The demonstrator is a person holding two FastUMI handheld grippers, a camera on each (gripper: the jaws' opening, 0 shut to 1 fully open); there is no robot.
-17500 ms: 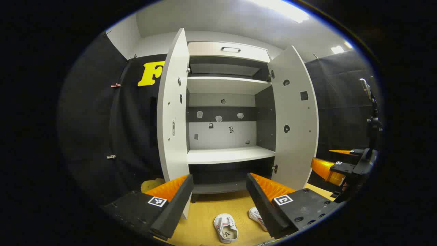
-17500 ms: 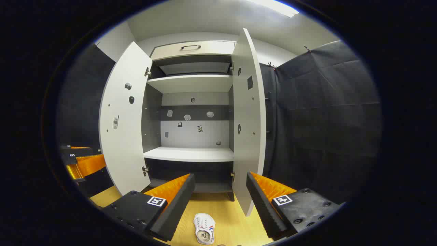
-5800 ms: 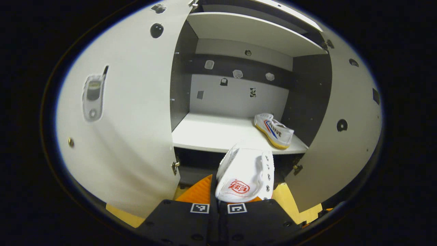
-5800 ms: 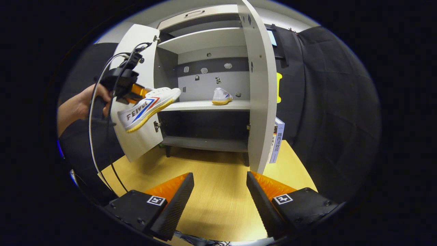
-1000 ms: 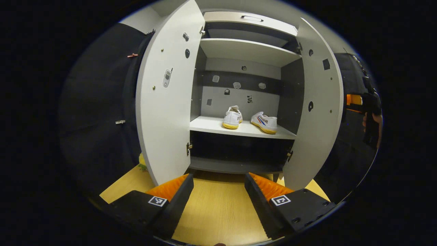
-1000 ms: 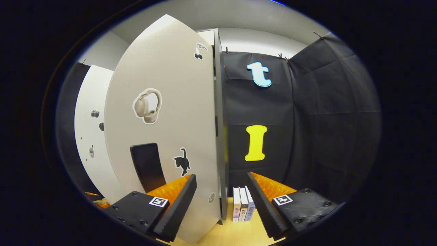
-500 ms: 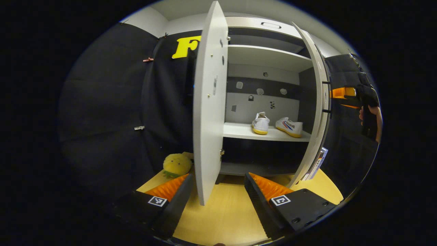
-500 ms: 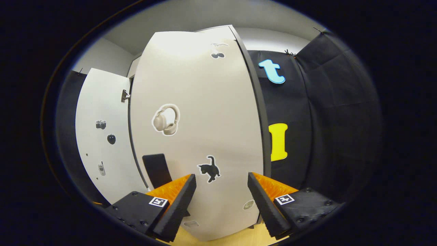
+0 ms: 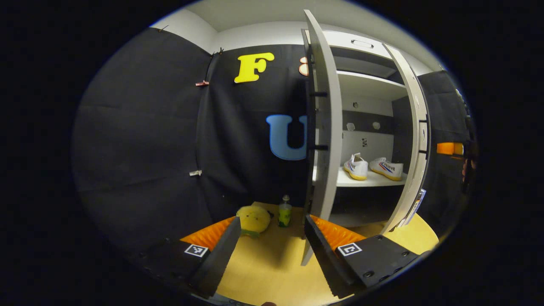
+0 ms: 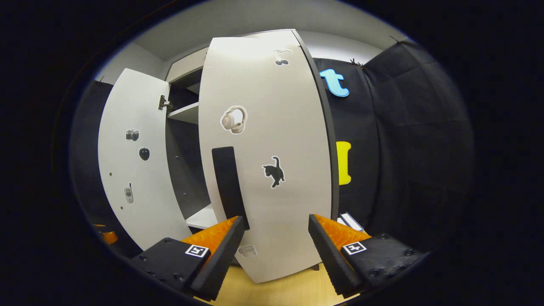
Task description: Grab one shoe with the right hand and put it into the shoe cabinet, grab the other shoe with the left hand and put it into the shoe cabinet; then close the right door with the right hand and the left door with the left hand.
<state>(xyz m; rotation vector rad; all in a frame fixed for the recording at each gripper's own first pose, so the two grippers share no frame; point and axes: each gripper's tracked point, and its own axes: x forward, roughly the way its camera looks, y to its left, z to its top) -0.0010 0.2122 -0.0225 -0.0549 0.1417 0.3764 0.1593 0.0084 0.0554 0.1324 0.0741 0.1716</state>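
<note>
Two white shoes [image 9: 356, 166] [image 9: 386, 168] stand side by side on the cabinet's middle shelf [image 9: 369, 180]. The left door [image 9: 325, 127] shows edge-on, just above my left gripper's right finger [image 9: 327, 250]. My left gripper [image 9: 270, 250] is open and holds nothing. The right door [image 9: 418, 140] stands partly swung in. In the right gripper view the right door's outer face [image 10: 267, 170], with stickers and a black handle [image 10: 229, 187], is close in front of my open, empty right gripper [image 10: 276, 250]. The right gripper [image 9: 450, 148] also shows behind that door in the left gripper view.
A yellow plush toy [image 9: 253, 219] and a small bottle [image 9: 284, 211] sit on the wooden floor [image 9: 272, 263] left of the cabinet. Books [image 10: 350, 221] lean by the cabinet's right side. The left door's inner face [image 10: 131, 170] stands open beyond the right door.
My left gripper has swung left around the left door, which now shows edge-on. The right door has swung further in, and my right gripper now faces its outer side.
</note>
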